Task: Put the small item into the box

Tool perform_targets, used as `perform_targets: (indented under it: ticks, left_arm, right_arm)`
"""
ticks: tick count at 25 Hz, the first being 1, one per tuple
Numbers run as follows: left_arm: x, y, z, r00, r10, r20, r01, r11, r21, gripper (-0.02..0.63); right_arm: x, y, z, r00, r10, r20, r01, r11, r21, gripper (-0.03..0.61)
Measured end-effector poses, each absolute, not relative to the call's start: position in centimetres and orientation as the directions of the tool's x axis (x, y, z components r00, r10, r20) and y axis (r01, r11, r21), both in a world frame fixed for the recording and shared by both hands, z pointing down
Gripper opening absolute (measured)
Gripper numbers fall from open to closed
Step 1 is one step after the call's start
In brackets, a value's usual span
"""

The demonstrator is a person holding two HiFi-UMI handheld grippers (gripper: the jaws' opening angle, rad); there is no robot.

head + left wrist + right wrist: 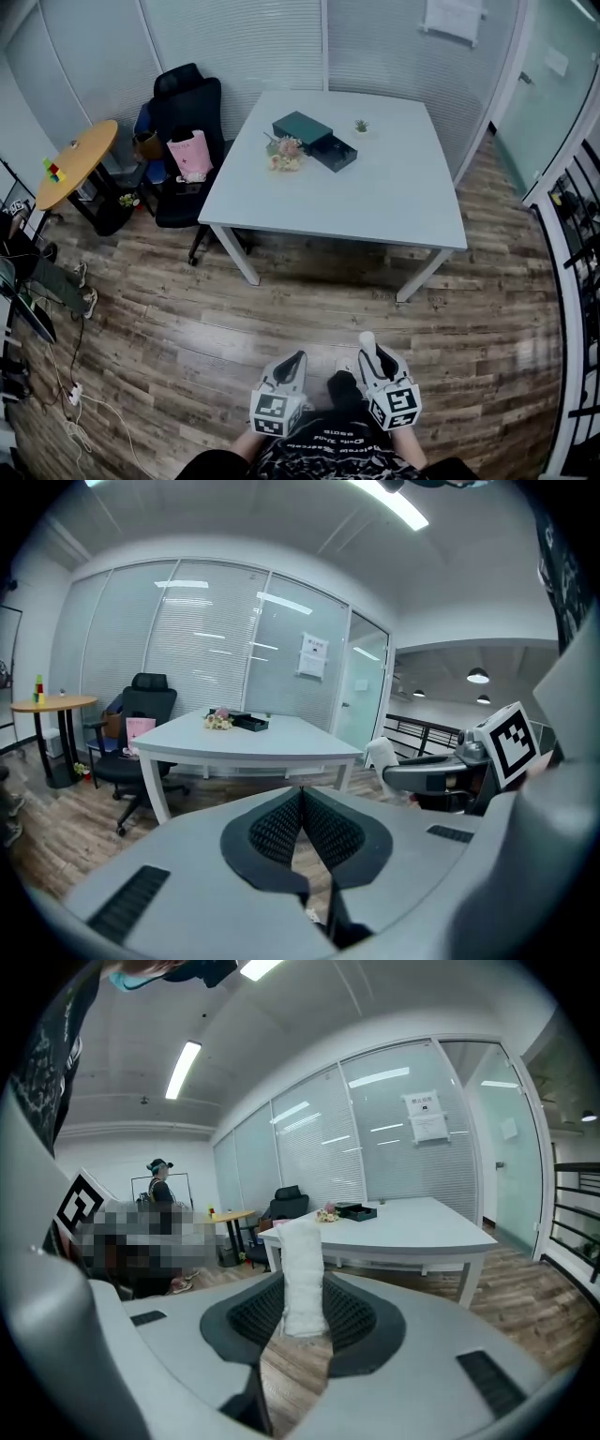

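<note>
A dark green box [314, 140] with its drawer pulled open lies on the white table [375, 197], far ahead of me, beside a small bunch of flowers [284, 155]. Both grippers are held low over the wooden floor, well short of the table. My right gripper [369, 352] is shut on a small white rolled item [302, 1274] that stands up between its pads. The same item [380, 754] shows in the left gripper view. My left gripper [300, 799] is shut, pads together, with nothing in it. The box [357, 1210] and table [412, 1229] lie straight ahead.
A black office chair [187, 103] holding a pink bag [189, 155] stands left of the table, next to a round wooden table [80, 164]. Glass partitions close the room behind. Cables [80, 412] trail on the floor at left. A person [161, 1180] stands far off.
</note>
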State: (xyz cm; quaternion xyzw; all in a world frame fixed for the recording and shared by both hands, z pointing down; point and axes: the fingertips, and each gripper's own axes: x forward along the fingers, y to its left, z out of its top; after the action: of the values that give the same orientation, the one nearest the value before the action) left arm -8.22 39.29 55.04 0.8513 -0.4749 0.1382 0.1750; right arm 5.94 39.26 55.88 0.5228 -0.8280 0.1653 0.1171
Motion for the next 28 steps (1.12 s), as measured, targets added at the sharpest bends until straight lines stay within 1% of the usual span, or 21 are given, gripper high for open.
perform_targets:
  ticks: [8, 12, 20, 28]
  left_arm:
    - [-4.2, 31.4, 54.6, 0.473, -0.783, 0.405, -0.880, -0.441, 0.175, 0.018]
    - [-1.8, 28.6, 54.9, 0.458, -0.788, 0.411, -0.888, -0.427, 0.170, 0.018]
    - [0.9, 24.0, 55.1, 0.398, -0.817, 0.418, -0.917, -0.350, 0.190, 0.018]
    - [4.0, 21.1, 55.2, 0.424, -0.800, 0.425, -0.906, -0.377, 0.194, 0.018]
  right_arm:
    - [9.5, 30.4, 55.2, -0.477, -0.805, 0.351, -0.877, 0.458, -0.143, 0.133]
    - [11.5, 27.3, 55.5, -0.498, -0.791, 0.355, -0.865, 0.479, -0.148, 0.133]
    - [14.5, 22.1, 55.5, -0.545, -0.759, 0.356, -0.835, 0.529, -0.148, 0.133]
    - [16.4, 19.6, 55.9, -0.548, -0.753, 0.363, -0.833, 0.529, -0.161, 0.133]
